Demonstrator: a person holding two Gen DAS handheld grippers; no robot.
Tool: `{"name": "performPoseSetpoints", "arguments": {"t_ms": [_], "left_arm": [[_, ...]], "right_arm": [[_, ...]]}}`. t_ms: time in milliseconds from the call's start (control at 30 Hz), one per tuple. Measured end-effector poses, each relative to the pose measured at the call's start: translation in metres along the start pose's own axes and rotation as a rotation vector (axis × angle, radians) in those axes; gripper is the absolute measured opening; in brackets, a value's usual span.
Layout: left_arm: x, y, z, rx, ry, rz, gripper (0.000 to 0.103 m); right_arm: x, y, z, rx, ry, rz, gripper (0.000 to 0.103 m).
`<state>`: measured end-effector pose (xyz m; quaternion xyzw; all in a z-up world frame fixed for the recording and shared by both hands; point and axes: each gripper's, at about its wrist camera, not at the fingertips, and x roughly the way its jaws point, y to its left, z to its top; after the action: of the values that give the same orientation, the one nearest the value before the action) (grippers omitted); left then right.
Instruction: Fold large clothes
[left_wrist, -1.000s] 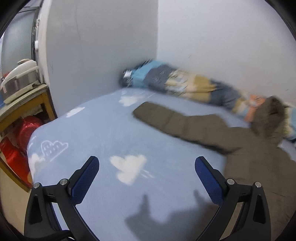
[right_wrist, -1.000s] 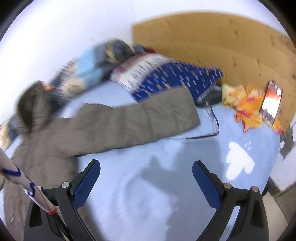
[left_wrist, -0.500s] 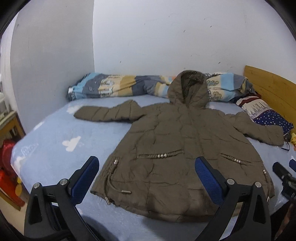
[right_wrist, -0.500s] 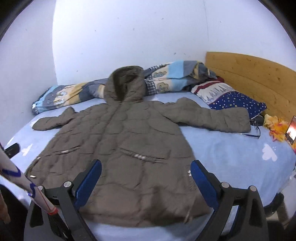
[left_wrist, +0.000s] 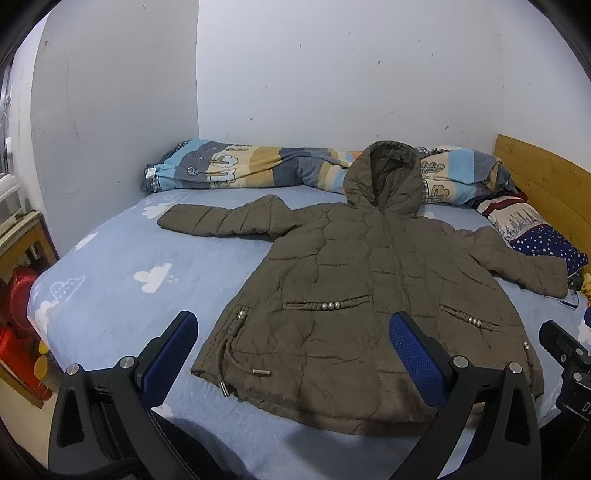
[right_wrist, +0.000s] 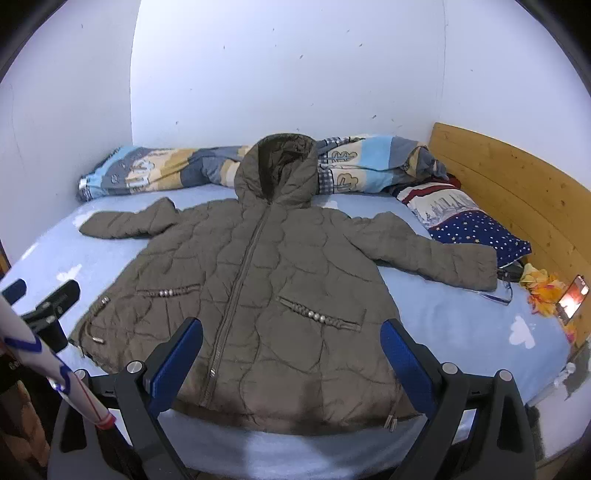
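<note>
Left wrist view first: the left tongs (left_wrist: 291, 334) sit at the bottom of the frame, spread wide with nothing between them, hovering over the near edge of the bed (left_wrist: 110, 280). The brown hooded coat (left_wrist: 354, 295) lies flat and face up across the centre and right of the frame, zipped, hood propped against the striped duvet (left_wrist: 258, 166) rolled along the wall. One sleeve reaches out to the left, the other to the right, its cuff just beside a starry pillow (left_wrist: 535, 236). A wooden headboard (left_wrist: 543, 184) stands at the right edge, red plastic items (left_wrist: 18, 306) at the lower left. The tip of the other tool pokes in at the lower right.

Over to the right wrist view: the right tongs (right_wrist: 291, 336) are wide apart too, empty, poised above the coat's (right_wrist: 258, 288) hem at centre frame. Coat fully spread, both sleeves out. At the far right, near the headboard (right_wrist: 517, 192), a lit phone (right_wrist: 573, 296) rests beside an orange cloth (right_wrist: 541, 290). A white pole with blue marks (right_wrist: 44, 354) crosses the lower left.
</note>
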<state>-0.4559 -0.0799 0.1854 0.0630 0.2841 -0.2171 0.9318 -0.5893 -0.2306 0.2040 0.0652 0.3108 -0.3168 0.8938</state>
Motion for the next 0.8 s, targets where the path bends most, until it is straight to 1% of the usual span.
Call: {"name": "performPoseSetpoints", "arguments": {"t_ms": [200, 400, 800], "left_arm": [[0.0043, -0.0007, -0.0052, 0.006, 0.027, -0.006, 0.103], [0.0049, 0.0003, -0.0052, 0.01, 0.034, -0.019, 0.103], [0.0058, 0.0021, -0.0086, 0.017, 0.04, -0.021, 0.103]], "right_arm": [[0.0006, 0.002, -0.0027, -0.004, 0.015, -0.016, 0.099], [-0.0002, 0.005, -0.0042, -0.028, 0.024, -0.031, 0.099], [0.0056, 0.0079, -0.0061, -0.04, 0.057, -0.023, 0.099]]}}
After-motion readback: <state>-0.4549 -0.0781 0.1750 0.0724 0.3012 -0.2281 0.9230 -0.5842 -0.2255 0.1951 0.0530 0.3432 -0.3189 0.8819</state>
